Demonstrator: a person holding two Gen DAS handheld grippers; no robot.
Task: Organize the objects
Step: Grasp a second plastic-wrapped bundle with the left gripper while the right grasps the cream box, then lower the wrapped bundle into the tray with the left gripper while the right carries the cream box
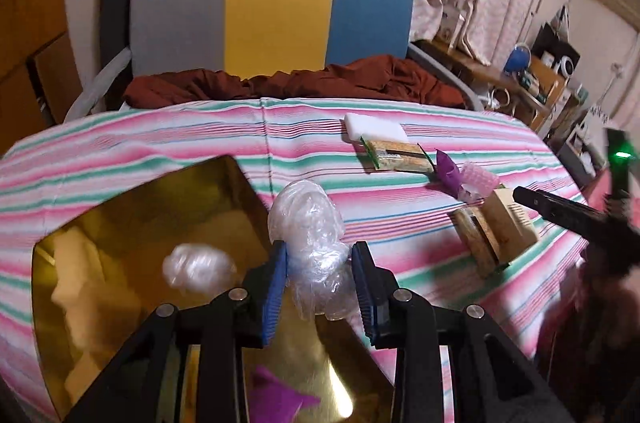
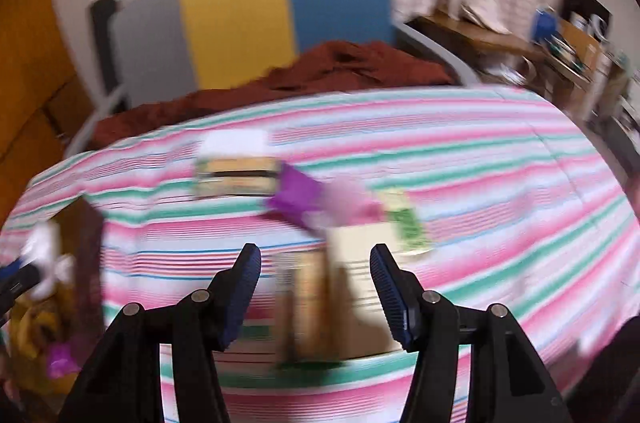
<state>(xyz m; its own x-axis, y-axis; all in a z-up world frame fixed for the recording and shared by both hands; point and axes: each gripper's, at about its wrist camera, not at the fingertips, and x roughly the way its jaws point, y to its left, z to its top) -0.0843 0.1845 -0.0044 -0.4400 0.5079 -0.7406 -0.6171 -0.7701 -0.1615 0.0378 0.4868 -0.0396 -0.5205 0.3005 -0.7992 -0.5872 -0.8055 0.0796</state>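
two grippers work over a table under a pink, green and white striped cloth (image 1: 160, 139). furthest to the left of the left gripper's jaws sits a shiny gold square tin (image 1: 132, 219), its mirrored bottom showing a pale reflection of plastic; a purple scrap (image 1: 280, 395) lies in it, below the jaws. the left gripper (image 1: 320, 283) has its blue-padded jaws clenched on a crumpled wad of clear plastic wrap (image 1: 312, 235), which bulges up above the fingertips, over the tin's right edge. ahead and to the right of those jaws, on the cloth, lie a white foam block (image 1: 374, 128) touching a tan snack packet with green edges (image 1: 398, 157), then a purple folded paper piece (image 1: 448, 171) beside a pink bubbly wrapper (image 1: 478, 179), then a beige carton leaning on a brown packet (image 1: 496, 235).

the right gripper (image 2: 316, 287) is released, its jaws spread wide with the beige carton and brown packet (image 2: 332, 291) between them; this view is badly blurred, so i cannot tell whether the pads touch it. beyond the jaws a green-printed packet (image 2: 408, 227) lies just right of the carton. behind the table stands a grey, yellow and blue panel (image 1: 276, 7) with a rust-red cloth (image 1: 296, 81) at its foot.
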